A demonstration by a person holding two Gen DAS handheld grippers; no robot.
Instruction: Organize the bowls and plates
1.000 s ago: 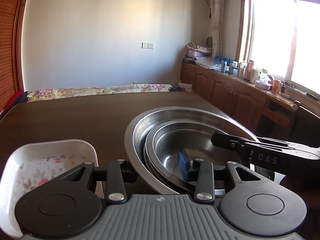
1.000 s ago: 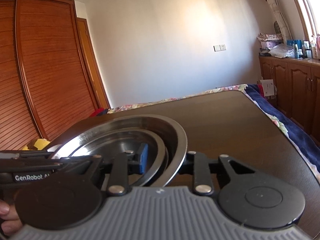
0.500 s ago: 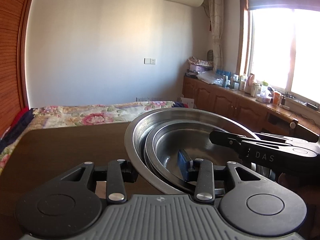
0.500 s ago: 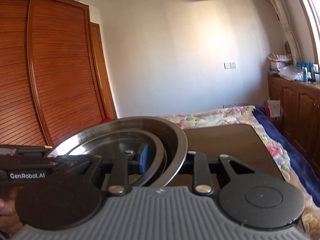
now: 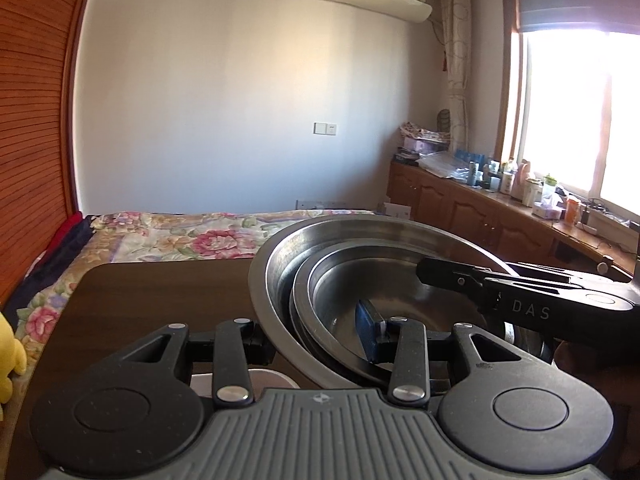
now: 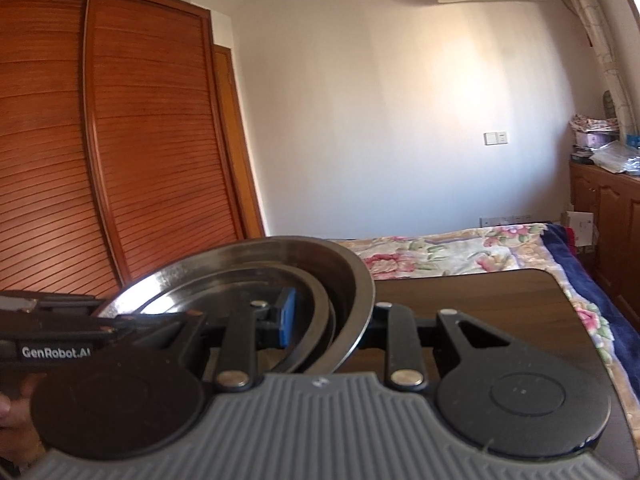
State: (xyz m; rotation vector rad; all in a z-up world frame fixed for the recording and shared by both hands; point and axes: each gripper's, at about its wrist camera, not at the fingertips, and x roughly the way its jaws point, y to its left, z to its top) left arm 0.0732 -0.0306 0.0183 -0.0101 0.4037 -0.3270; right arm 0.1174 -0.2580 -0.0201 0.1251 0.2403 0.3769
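A stack of nested steel bowls (image 5: 340, 256) hangs in the air above the dark wooden table (image 5: 160, 288), held from both sides. My left gripper (image 5: 316, 340) is shut on the near left rim, its blue pad (image 5: 368, 332) inside the bowls. My right gripper (image 6: 332, 320) is shut on the opposite rim of the same steel bowls (image 6: 256, 264), blue pad (image 6: 288, 312) inside. Each gripper's body crosses the other's view. A white dish (image 5: 256, 378) shows just below my left gripper, mostly hidden.
A flowered bedspread (image 5: 192, 236) lies beyond the table's far edge. A wooden wardrobe (image 6: 100, 140) stands at the left. Low cabinets with bottles (image 5: 500, 200) run under the window at the right. A yellow toy (image 5: 10, 360) sits at the far left.
Both grippers have lifted the bowl stack higher off the table. The table and the white flowered dish have dropped down in view, and the ceiling air conditioner has come into sight.
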